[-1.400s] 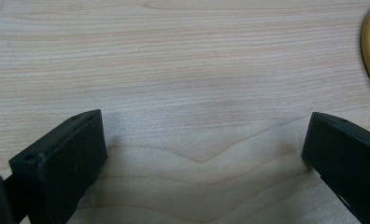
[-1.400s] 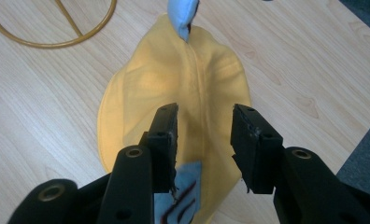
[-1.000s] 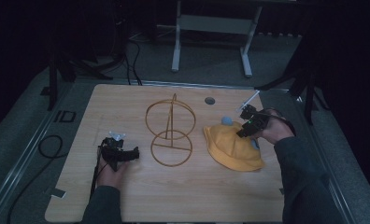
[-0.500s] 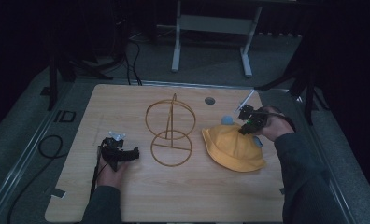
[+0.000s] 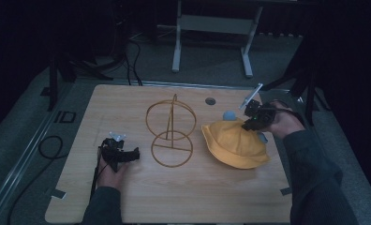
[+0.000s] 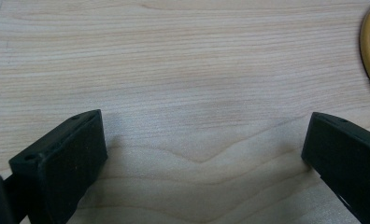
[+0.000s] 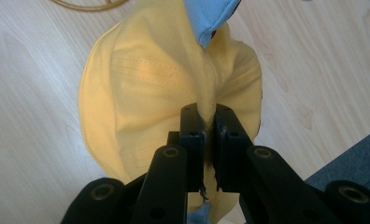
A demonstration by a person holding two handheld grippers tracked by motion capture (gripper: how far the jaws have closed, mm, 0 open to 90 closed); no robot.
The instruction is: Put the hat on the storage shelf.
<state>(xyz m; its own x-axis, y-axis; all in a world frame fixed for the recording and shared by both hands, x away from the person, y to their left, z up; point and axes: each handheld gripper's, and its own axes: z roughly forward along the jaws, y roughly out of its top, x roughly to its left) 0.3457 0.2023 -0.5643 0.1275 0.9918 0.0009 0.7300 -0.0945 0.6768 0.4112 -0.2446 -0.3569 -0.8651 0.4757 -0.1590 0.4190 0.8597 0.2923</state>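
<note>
Pale wood grain runs across the worktop (image 5: 183, 197), the largest thing before us; on its right half lies the yellow hat (image 5: 233, 143), soft cloth with a blue lining showing at its far edge, its brim spread on the wood and its near side drawn up into a fold; just left of the hat, close but apart from it, stands the gold wire stand (image 5: 170, 129), a flat ring on the wood with a post and an upright ring above it; at our right hand the right gripper (image 5: 249, 123) sits over the hat's far right edge, and in the right gripper view we see the right gripper (image 7: 209, 122) pinched tight on a ridge of the yellow cloth; at our left hand the left gripper (image 5: 127, 154) rests low on the worktop left of the stand, spread wide, holding nothing, bare wood between its jaws.
</note>
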